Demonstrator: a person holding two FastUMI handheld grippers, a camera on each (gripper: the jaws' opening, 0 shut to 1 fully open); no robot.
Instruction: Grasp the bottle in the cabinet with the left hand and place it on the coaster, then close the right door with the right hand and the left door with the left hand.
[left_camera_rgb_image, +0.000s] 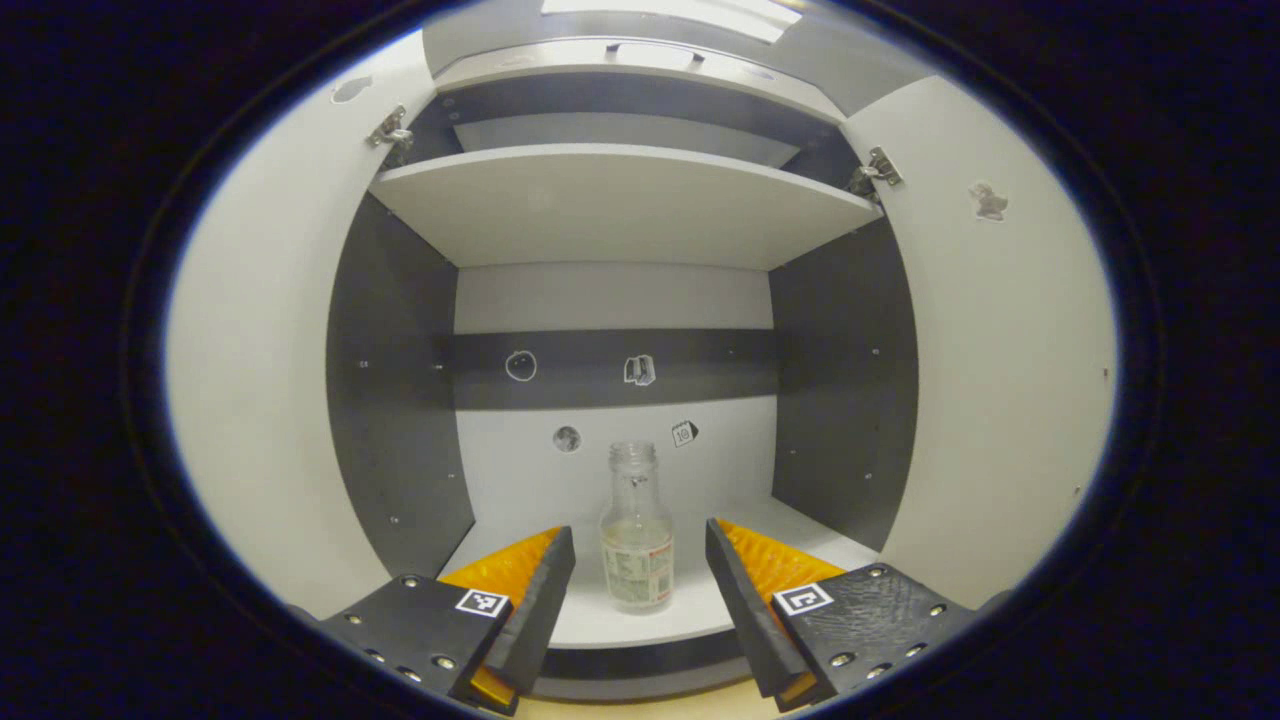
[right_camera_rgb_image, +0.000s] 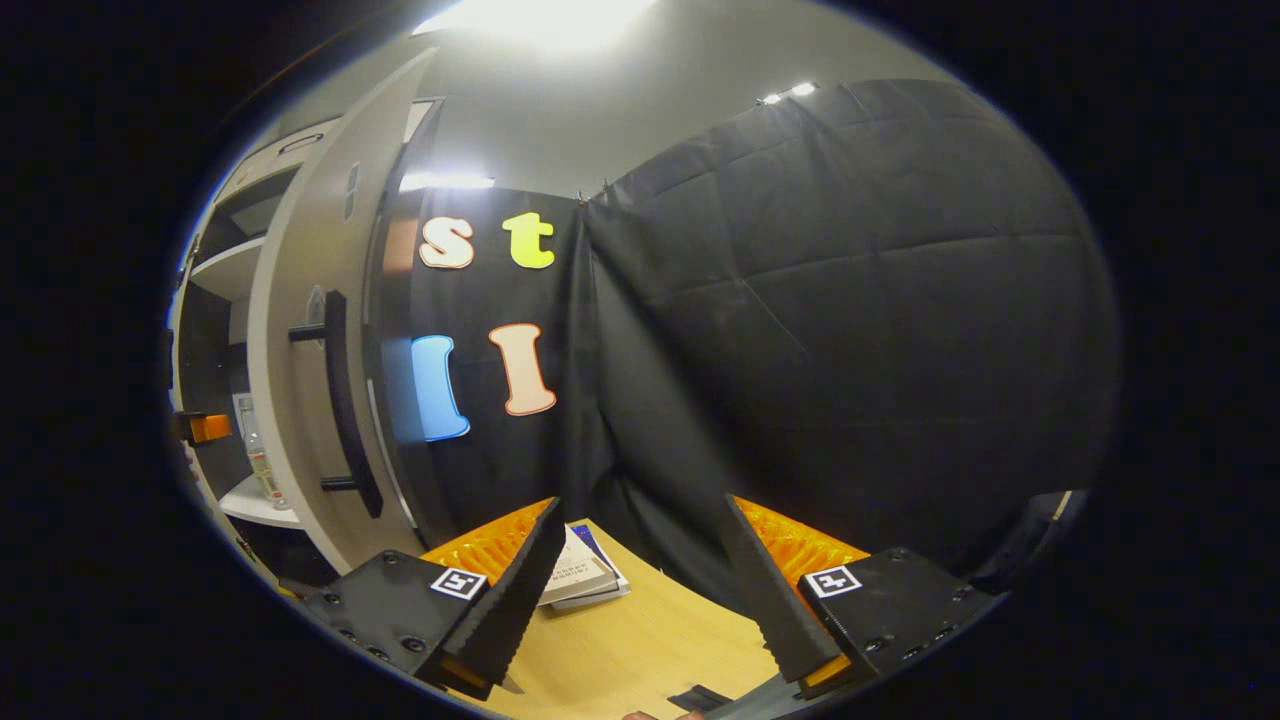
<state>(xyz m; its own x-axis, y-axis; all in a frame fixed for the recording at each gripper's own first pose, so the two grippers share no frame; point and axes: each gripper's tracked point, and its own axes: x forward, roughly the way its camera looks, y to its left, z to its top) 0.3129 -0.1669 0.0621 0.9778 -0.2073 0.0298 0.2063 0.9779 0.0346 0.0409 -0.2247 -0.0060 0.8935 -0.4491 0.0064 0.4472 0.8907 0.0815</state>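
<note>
Flanking bottle (left_camera_rgb_image: 637, 545) untouched, left gripper (left_camera_rgb_image: 640, 560) spread, right gripper (right_camera_rgb_image: 640, 540) released above books (right_camera_rgb_image: 585, 578).

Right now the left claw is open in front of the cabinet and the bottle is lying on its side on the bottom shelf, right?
Not quite. In the left gripper view the bottle stands upright on the bottom shelf, not on its side. The rest holds: the left claw is open in front of the cabinet.

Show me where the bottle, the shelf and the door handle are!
bottle (left_camera_rgb_image: 637, 560), left gripper view, on its label.
shelf (left_camera_rgb_image: 620, 205), left gripper view, on its underside.
door handle (right_camera_rgb_image: 340, 400), right gripper view, middle of the bar.
</note>
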